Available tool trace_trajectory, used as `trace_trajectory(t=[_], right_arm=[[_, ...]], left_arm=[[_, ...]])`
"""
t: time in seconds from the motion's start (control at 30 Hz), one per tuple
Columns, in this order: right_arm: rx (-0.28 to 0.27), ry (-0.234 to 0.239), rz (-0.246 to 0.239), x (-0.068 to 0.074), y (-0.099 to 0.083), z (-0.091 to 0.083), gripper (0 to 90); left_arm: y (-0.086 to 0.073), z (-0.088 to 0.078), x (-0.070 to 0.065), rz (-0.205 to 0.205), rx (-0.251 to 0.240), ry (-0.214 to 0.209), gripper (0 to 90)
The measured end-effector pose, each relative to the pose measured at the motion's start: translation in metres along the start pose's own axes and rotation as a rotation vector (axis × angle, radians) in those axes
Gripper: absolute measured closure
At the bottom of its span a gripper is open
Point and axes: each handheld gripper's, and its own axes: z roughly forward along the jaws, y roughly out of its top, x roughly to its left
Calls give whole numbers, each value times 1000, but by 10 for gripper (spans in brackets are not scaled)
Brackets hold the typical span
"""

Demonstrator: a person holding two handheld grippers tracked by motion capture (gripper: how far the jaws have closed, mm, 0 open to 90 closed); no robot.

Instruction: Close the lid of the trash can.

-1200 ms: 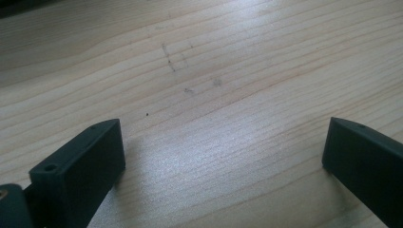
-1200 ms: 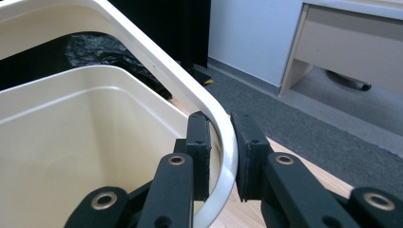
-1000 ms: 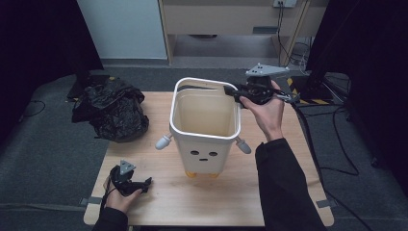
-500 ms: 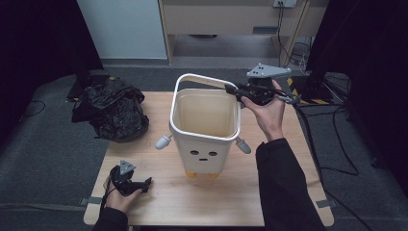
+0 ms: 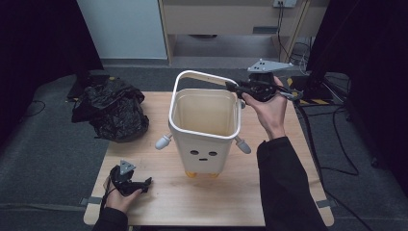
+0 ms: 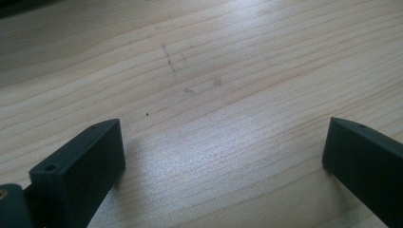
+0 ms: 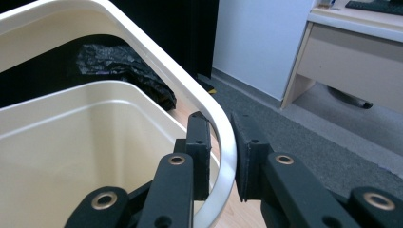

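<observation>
Change: since a second ago the white handle [image 5: 202,76] of the cream bin [image 5: 206,126] has swung from lying low over the rim to standing arched above it, and the right hand-held gripper [image 5: 236,88] has just been closing, with the handle between its jaws.
Right hand-held gripper: narrow, its two black pads pressed on either side of the handle [image 7: 223,137] near the handle's right end.
Left hand-held gripper [image 5: 144,183]: jaws wide apart with nothing between them, lying low on the bench [image 5: 159,202] at its near left corner; its own view looks down on bare wood [image 6: 214,95].
Cream bin: upright in the middle of the bench, a small face on its near wall, two stubby arms at its sides, orange feet below.
Black bag [image 5: 113,110]: crumpled at the far left of the bench, well apart from the bin.
</observation>
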Motion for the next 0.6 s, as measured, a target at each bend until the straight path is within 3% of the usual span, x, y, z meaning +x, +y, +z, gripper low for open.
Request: trace_trajectory(t=[0.3,0.47,0.53,0.6], right_arm=[[23,-11,3,1,-14,17,748],[28,-21,-14,0,-16,18,639],[24,-13,-19,0,-16,17,641],[19,-3,-25,1,-16,17,701]], left_arm=[[0,0,0,5,4,0,0],[0,0,0,5,4,0,0],[0,0,0,5,4,0,0],[0,0,0,5,4,0,0]])
